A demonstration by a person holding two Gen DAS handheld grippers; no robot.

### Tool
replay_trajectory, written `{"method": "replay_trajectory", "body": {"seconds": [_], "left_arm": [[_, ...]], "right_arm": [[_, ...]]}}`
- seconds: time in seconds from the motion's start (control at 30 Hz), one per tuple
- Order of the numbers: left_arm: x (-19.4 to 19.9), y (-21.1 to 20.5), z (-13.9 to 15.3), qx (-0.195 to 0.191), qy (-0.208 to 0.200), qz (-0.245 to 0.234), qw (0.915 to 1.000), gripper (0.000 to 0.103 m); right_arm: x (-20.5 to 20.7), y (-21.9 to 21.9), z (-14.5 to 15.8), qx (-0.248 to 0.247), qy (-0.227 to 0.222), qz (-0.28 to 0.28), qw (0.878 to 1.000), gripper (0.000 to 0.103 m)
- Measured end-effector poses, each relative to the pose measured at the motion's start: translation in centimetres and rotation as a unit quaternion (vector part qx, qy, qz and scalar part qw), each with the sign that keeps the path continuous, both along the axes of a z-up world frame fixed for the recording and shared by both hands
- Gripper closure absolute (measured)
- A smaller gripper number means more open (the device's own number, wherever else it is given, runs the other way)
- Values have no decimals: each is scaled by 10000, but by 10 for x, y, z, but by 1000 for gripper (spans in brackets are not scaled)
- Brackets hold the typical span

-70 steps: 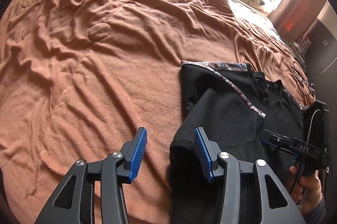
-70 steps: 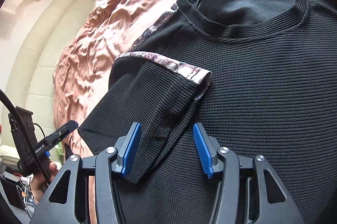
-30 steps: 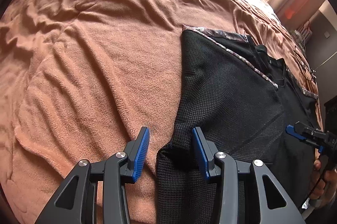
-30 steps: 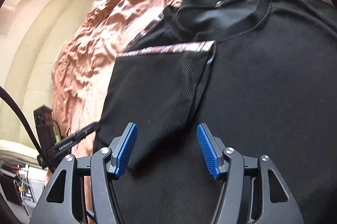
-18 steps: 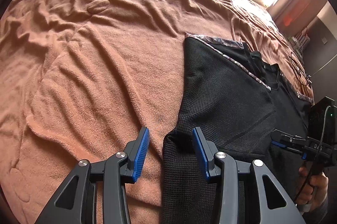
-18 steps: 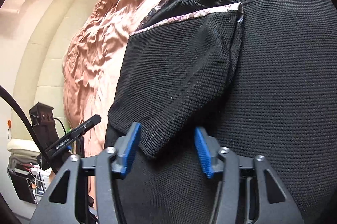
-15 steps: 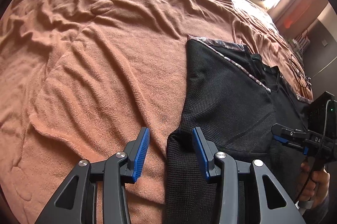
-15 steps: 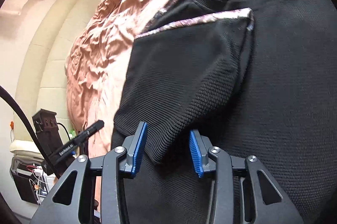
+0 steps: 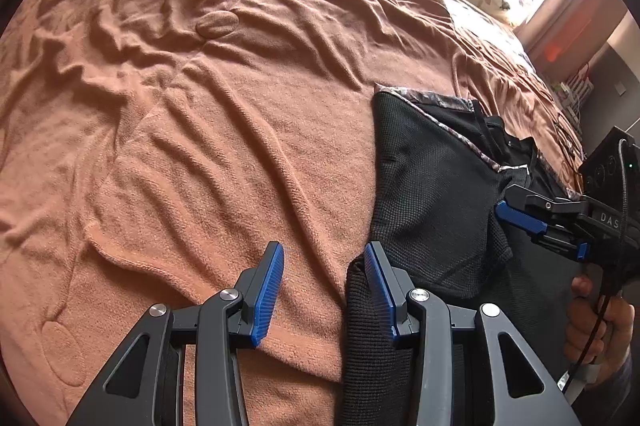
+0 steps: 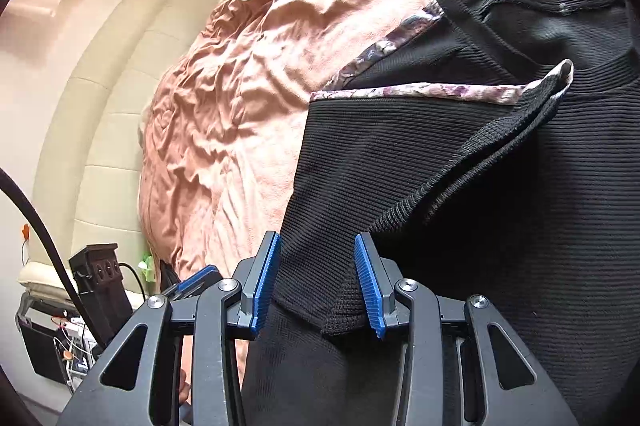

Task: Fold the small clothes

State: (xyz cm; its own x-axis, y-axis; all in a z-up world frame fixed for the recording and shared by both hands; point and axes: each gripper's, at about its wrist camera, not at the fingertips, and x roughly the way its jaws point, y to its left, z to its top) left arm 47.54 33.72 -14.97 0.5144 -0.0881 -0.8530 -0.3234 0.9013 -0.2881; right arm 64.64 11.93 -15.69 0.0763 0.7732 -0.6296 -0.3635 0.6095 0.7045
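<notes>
Black knit top lies on my brown blanket, toward the bed's right side, its left sleeve with the floral trim folded in over the body. My right gripper has its blue pads apart, astride the sleeve's lower corner, which sits between them unclamped. My left gripper is also spread: one pad over bare blanket, the other at the top's left side edge, gripping nothing.

I judge the risk to be in the pinch. If my right pads close too deep they may catch the body layer under the sleeve and drag the whole top out of line; too shallow and the ribbed corner slips free, spoiling the fold. My left could nip blanket along with the knit.

Readable writing: "DAS" on my right gripper's body in the left view; nothing legible on the garment.
</notes>
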Motion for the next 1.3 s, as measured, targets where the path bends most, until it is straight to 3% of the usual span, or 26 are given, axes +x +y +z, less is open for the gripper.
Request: {"method": "replay_trajectory", "body": {"seconds": [0.3, 0.53, 0.77, 0.9, 1.17, 1.2, 1.27, 1.3], "left_arm": [[0, 2, -6, -28, 45, -4, 10000, 58], [0, -2, -7, -94, 28, 1, 10000, 58], [-1, -8, -2, -137, -24, 9, 9999, 58], [-2, -12, 1, -130, -43, -24, 9999, 58], [-2, -13, 0, -111, -6, -16, 9999, 58], [-3, -13, 1, -105, -4, -12, 9999, 58], [-4, -13, 1, -107, -8, -13, 9999, 58], [-5, -13, 2, -105, -9, -13, 9999, 58]], "right_arm": [[12, 22, -22, -546, 134, 73, 9984, 67], [5, 2, 4, -363, 74, 90, 9993, 67], [-14, -33, 13, -537, -71, -38, 9985, 67], [-18, -41, 2, -577, 220, -112, 9980, 67], [-9, -36, -22, -99, 802, -320, 9962, 67], [-7, -36, -21, -81, 773, -371, 9963, 71], [-8, -37, -18, -69, 662, -388, 9970, 91], [-9, -38, -16, -74, 591, -388, 9975, 94]]}}
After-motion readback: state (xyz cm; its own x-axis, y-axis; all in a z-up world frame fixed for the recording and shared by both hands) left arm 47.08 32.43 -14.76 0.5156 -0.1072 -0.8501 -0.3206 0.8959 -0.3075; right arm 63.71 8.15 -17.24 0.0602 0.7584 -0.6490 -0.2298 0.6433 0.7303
